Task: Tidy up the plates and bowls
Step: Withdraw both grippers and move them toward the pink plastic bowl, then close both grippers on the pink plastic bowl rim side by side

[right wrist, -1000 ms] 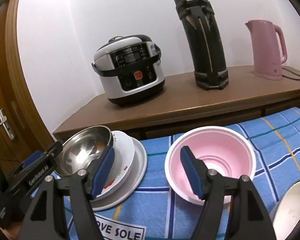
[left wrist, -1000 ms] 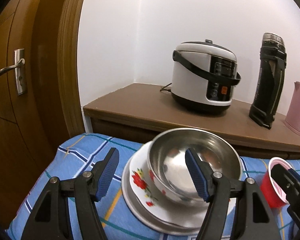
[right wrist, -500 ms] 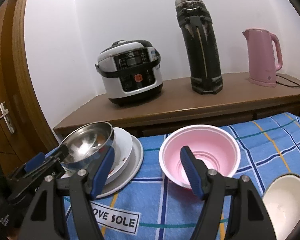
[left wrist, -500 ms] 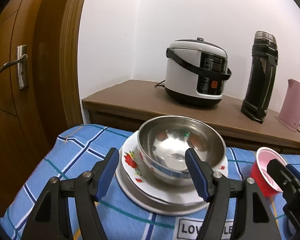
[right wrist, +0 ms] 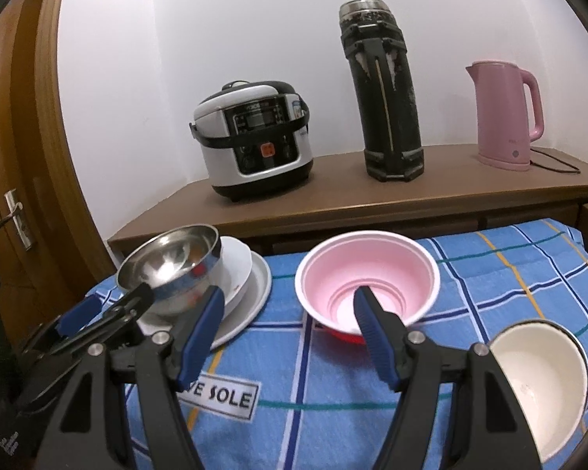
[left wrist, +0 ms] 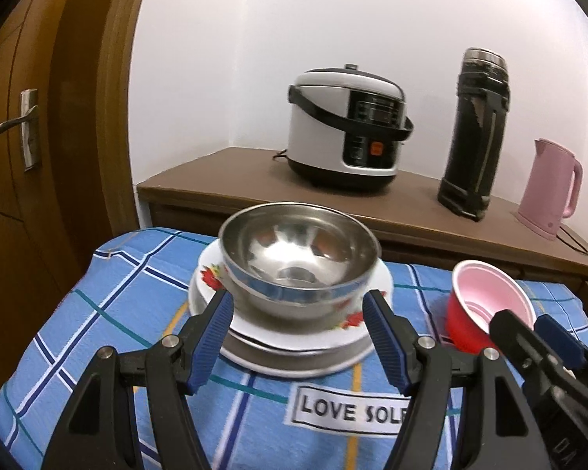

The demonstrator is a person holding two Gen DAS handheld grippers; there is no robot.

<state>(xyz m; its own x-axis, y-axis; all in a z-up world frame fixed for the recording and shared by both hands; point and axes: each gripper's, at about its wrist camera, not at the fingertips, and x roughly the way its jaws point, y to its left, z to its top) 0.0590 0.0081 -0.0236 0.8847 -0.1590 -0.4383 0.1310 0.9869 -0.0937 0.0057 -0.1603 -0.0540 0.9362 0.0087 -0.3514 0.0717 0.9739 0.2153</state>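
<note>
A steel bowl [left wrist: 298, 250] sits in a white flowered plate [left wrist: 211, 274], which rests on a grey plate [left wrist: 294, 360]. My left gripper [left wrist: 298, 305] is open just in front of this stack, with nothing between its blue pads. A red bowl with a pink inside [left wrist: 486, 301] stands to the right of the stack. In the right wrist view my right gripper [right wrist: 288, 297] is open in front of that pink bowl [right wrist: 366, 274], touching nothing. A cream bowl [right wrist: 537, 380] lies at the lower right. The steel bowl [right wrist: 168, 266] and my left gripper [right wrist: 98, 313] show at the left.
The dishes stand on a blue checked cloth [right wrist: 490, 293]. Behind it runs a wooden sideboard [left wrist: 223, 172] with a rice cooker [left wrist: 345, 129], a black flask [left wrist: 474, 137] and a pink kettle [left wrist: 548, 192]. A wooden door [left wrist: 27, 137] is at the left.
Both grippers have drawn back from the dishes. The left gripper's right finger no longer overlaps the steel bowl. The cream bowl has come into the right wrist view. No dish has moved.
</note>
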